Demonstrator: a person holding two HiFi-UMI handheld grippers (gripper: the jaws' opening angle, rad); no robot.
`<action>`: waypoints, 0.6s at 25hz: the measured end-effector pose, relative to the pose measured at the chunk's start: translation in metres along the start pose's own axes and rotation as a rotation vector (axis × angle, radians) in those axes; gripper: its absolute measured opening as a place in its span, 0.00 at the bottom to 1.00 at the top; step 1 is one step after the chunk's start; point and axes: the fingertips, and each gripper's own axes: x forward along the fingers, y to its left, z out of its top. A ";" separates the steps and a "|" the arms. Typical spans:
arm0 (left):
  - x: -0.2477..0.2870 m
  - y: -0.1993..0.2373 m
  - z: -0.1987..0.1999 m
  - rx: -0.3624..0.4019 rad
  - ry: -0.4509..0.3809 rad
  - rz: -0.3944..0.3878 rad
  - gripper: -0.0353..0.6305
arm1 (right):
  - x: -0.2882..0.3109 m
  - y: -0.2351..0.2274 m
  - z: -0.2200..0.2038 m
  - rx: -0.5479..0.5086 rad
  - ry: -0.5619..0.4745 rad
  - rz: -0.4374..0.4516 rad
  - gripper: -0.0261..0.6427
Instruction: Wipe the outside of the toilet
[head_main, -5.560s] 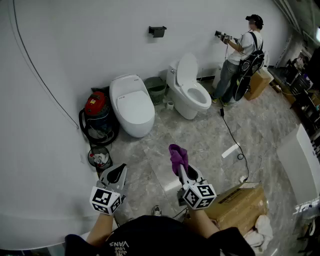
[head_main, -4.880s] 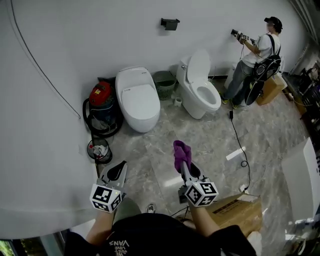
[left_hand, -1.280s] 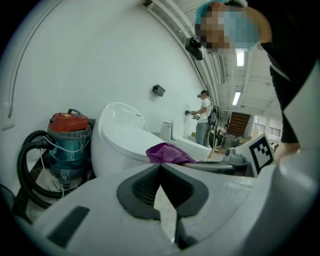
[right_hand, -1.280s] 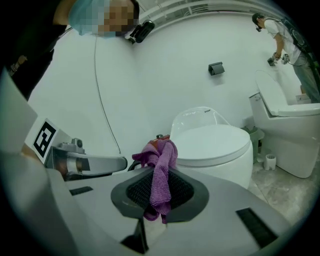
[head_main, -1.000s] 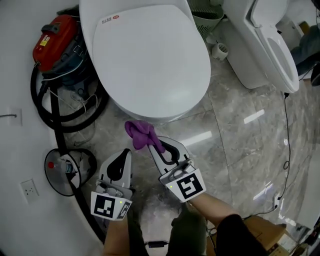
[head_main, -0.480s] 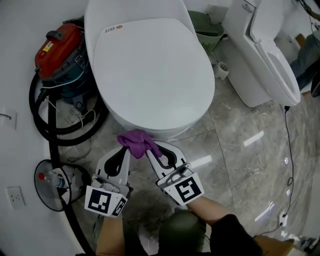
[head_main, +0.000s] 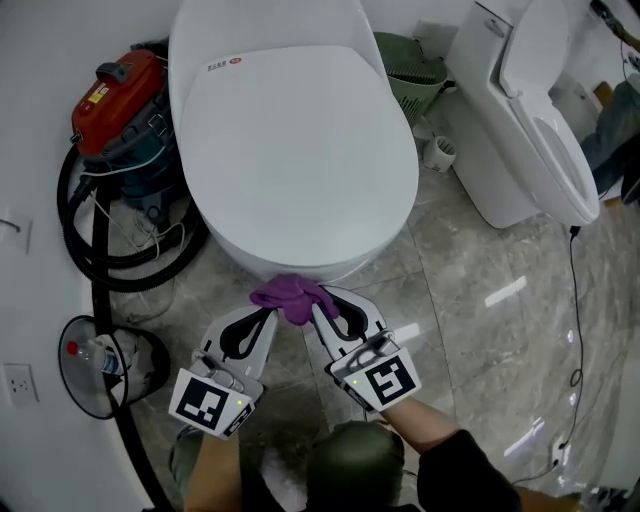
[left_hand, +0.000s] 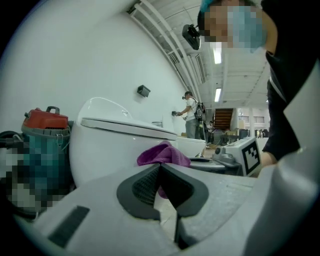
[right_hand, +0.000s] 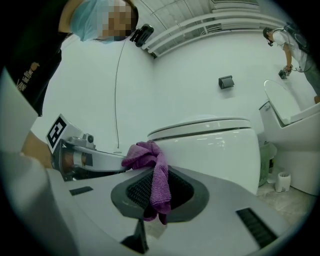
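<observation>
holding one purple cloth (head_main: 292, 296), right gripper (head_main: 322, 312); two toilets (head_main: 300, 150) (head_main: 530, 130)

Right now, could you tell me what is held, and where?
The right gripper clamps the cloth near one end; the left gripper is shut beside it, apparently empty.

Overhead and low, all on toilet (head_main: 300, 150).
</observation>
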 end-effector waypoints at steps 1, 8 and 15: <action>0.005 -0.008 -0.001 0.012 0.000 -0.026 0.06 | -0.005 -0.006 0.000 -0.001 0.000 -0.010 0.10; 0.024 -0.029 -0.008 0.024 0.006 -0.058 0.06 | -0.051 -0.083 -0.002 0.006 -0.005 -0.191 0.10; 0.027 -0.027 -0.007 0.025 -0.001 -0.011 0.06 | -0.069 -0.161 -0.002 -0.054 0.004 -0.346 0.10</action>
